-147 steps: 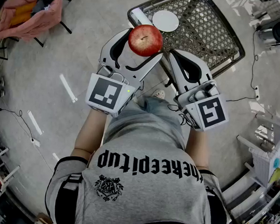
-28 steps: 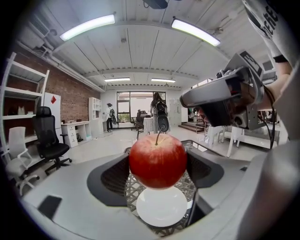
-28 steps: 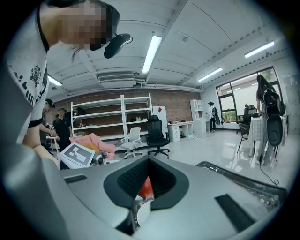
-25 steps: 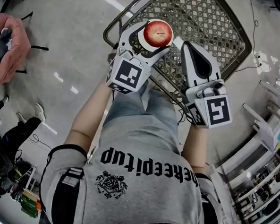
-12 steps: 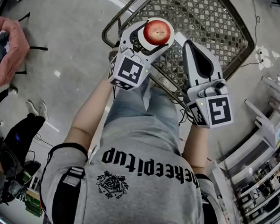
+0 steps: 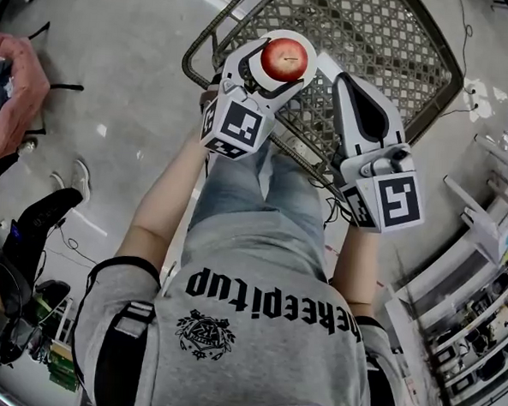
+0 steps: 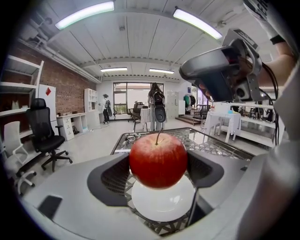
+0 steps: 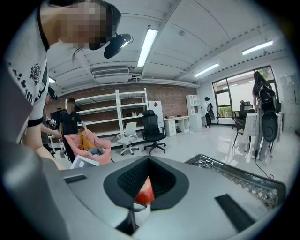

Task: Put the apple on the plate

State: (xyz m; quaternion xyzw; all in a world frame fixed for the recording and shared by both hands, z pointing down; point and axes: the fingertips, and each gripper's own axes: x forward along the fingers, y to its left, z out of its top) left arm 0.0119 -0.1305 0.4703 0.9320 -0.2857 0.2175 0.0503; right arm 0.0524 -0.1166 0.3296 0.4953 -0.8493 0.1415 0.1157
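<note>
The apple [image 7: 158, 159] is gripped by the left tongs [image 7: 158, 171] above the plate [image 7: 161, 208] for lowering, the right tongs [image 8: 144, 186] being closed and empty.

Glossy apple [image 7: 158, 159], smooth plate [image 7: 161, 206] (faint sheen), metal-rimmed woven lattice table [image 6: 392, 52].

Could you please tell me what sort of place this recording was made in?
Probably an open-plan lab or workshop-style office. It has a brick wall, white shelving, a swivel office chair and long strip lights overhead.
</note>
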